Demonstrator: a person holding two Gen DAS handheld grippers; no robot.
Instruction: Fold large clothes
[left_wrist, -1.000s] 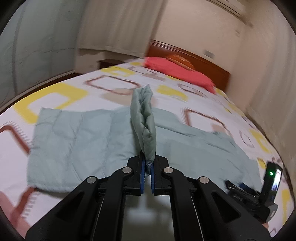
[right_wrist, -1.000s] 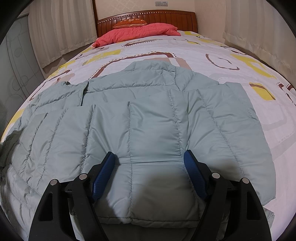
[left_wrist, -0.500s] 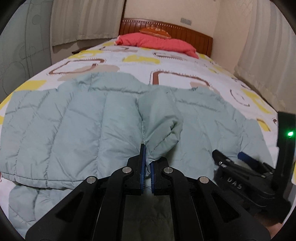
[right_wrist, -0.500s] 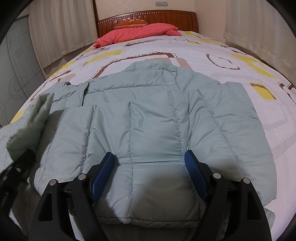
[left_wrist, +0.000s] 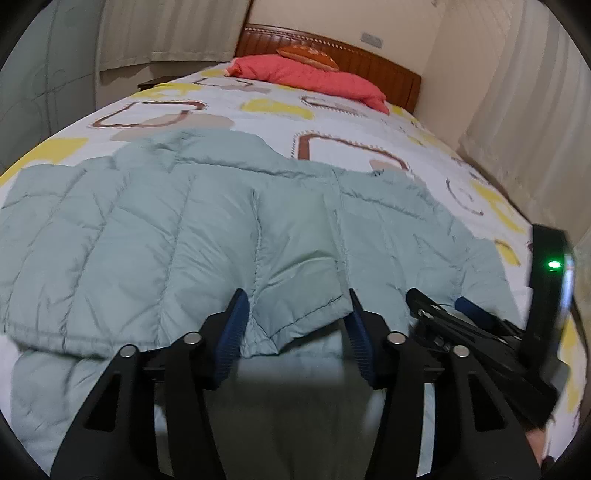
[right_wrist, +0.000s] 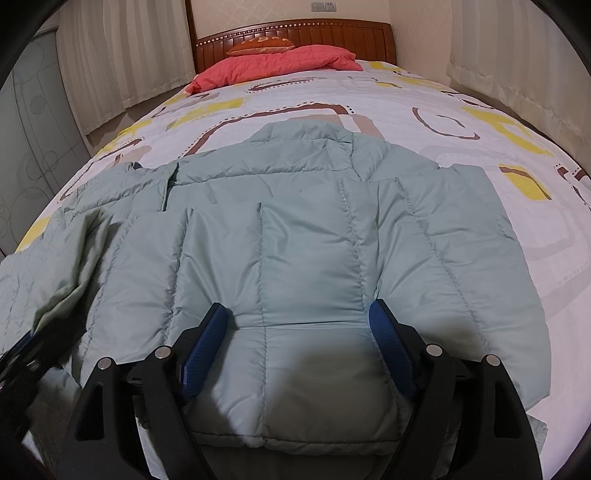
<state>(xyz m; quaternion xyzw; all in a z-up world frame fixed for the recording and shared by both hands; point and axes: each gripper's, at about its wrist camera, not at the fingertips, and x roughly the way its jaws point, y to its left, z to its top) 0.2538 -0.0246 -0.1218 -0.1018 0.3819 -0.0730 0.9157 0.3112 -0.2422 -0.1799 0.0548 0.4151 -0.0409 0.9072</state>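
Since the last frame the left gripper (left_wrist: 295, 321) has let go of the sleeve cuff (left_wrist: 299, 295) it was pinching, and its blue fingers (left_wrist: 232, 325) now sit spread wide on either side of it, with the cuff lying loose between them on top of the jacket (left_wrist: 147, 240). Right gripper (right_wrist: 299, 347) hasn't budged, jaws spread wide too, hovering over the jacket's bottom hem and gripping nothing. So one jacket, pale green-grey, puffy, quilted in long vertical channels with visible stitching, spread out flat on the bed (right_wrist: 406, 96) with the collar (right_wrist: 306, 136) pointing toward the headboard (right_wrist: 295, 33). One sleeve is folded across the body; from the right wrist view the left side looks bunched up and rumpled near the edge, the right side lies smoother. Bedsheet is white with yellow and brown squares and rings. Further back there's one coral-red quilted blanket (right_wrist: 273, 66) bundled by the headboard and one orange cushion (right_wrist: 262, 46) sitting behind it. Curtains (right_wrist: 122, 55) on both sides of the room.
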